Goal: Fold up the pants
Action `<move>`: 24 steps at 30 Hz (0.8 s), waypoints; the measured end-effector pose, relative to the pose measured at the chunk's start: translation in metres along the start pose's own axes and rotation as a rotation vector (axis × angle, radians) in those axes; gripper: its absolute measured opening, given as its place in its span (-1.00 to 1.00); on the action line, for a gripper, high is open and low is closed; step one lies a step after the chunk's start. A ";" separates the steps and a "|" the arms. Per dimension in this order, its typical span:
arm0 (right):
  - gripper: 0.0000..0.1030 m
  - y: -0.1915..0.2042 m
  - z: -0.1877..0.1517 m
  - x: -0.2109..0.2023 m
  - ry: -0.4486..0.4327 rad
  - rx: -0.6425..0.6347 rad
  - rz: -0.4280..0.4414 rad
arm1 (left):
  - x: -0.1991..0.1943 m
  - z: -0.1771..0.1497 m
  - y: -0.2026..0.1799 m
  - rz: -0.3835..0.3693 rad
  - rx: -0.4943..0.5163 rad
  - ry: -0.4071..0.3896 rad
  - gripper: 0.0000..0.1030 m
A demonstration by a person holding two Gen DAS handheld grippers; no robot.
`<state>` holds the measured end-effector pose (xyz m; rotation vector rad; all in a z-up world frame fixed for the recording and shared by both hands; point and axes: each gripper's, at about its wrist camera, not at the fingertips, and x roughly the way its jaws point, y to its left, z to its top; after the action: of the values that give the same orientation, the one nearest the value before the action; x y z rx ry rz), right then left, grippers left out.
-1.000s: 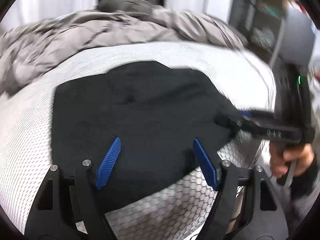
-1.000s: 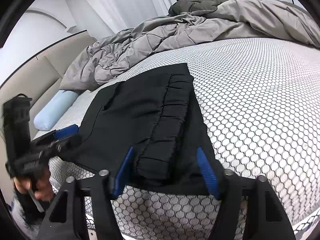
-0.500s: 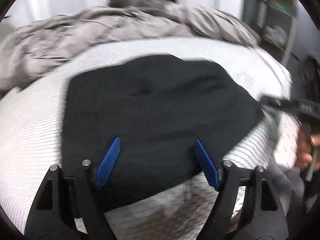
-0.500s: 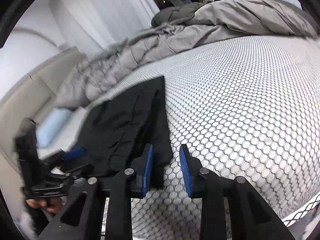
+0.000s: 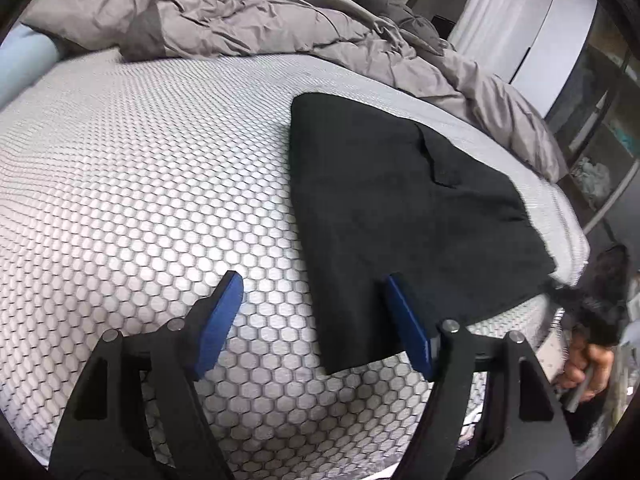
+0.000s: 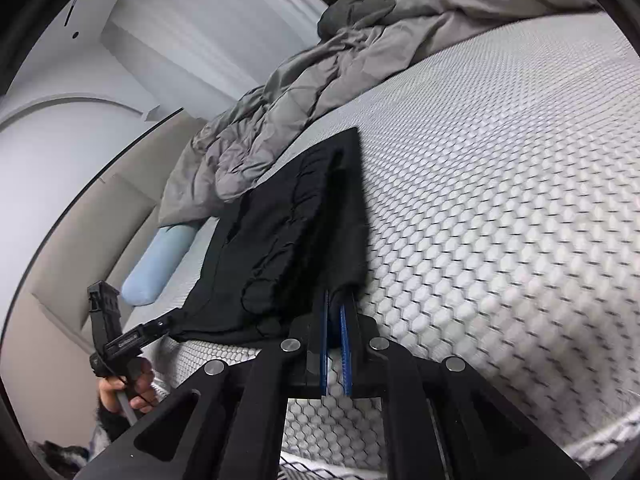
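Observation:
The black pants (image 5: 400,208) lie folded into a flat wedge on the honeycomb-patterned mattress (image 5: 140,168). My left gripper (image 5: 312,312) is open above the pants' near left corner, one finger over bare mattress, the other over the cloth. In the right wrist view my right gripper (image 6: 336,304) is shut on the near corner of the pants (image 6: 288,240), by the gathered waistband. The left gripper (image 6: 160,326) shows there at the pants' far corner. In the left wrist view the right gripper at the pants' right corner is blurred and dark.
A rumpled grey duvet (image 5: 260,16) is piled along the far side of the bed. A light blue bolster (image 6: 160,264) lies by the beige headboard (image 6: 80,240). The mattress edge (image 5: 572,248) drops off right of the pants, with shelving (image 5: 600,152) beyond.
My right gripper has closed from wide open onto the pants' near corner. My left gripper has swung left, so the pants now sit right of centre in its view.

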<state>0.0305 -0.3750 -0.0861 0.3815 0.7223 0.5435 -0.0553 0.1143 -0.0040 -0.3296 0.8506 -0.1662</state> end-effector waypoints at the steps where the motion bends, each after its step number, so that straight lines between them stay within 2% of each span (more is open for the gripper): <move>1: -0.89 -0.003 -0.002 0.003 0.018 0.001 -0.024 | 0.003 0.002 0.003 -0.039 -0.021 0.012 0.36; 3: -0.82 -0.009 -0.002 0.003 0.018 0.052 0.022 | 0.007 0.002 0.008 -0.083 -0.059 0.016 0.36; 5: -0.66 -0.010 0.004 -0.003 -0.009 0.088 0.047 | 0.010 0.002 0.010 -0.086 -0.068 0.018 0.35; 6: -0.42 -0.010 0.006 -0.007 -0.041 0.095 0.056 | 0.011 0.001 0.009 -0.086 -0.067 0.020 0.35; 7: 0.02 -0.009 0.010 -0.010 -0.080 0.111 0.071 | 0.014 0.001 0.006 -0.094 -0.063 0.024 0.32; 9: 0.46 -0.006 0.015 -0.010 -0.096 0.128 0.114 | 0.019 0.004 0.004 -0.100 -0.063 0.036 0.30; 12: 0.57 0.003 0.027 0.014 -0.052 0.114 0.116 | 0.027 0.008 0.001 -0.109 -0.071 0.049 0.10; 13: 0.57 0.004 0.031 0.023 -0.026 0.102 0.093 | 0.032 0.012 -0.001 -0.126 -0.073 0.050 -0.20; 14: 0.55 0.008 0.034 0.029 -0.002 0.076 0.068 | 0.035 0.015 -0.002 -0.122 -0.078 0.048 -0.23; 15: 0.32 0.008 0.033 0.028 0.006 0.056 0.053 | 0.038 0.018 -0.003 -0.119 -0.082 0.046 -0.26; 16: -0.38 0.013 0.034 0.033 0.023 0.032 0.047 | 0.040 0.022 -0.006 -0.110 -0.074 0.041 -0.33; 17: -0.55 0.013 0.037 0.040 0.048 0.030 0.068 | 0.043 0.028 -0.008 -0.100 -0.065 0.041 -0.37; 20: -0.61 0.017 0.046 0.043 0.050 -0.009 0.039 | 0.054 0.051 -0.019 -0.067 -0.038 0.056 -0.44; 24: -0.61 0.015 0.080 0.069 0.070 0.011 -0.045 | 0.082 0.089 -0.039 0.018 0.010 0.082 -0.42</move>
<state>0.1251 -0.3334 -0.0587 0.3565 0.8002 0.5122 0.0648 0.0750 0.0060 -0.3070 0.9331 -0.1685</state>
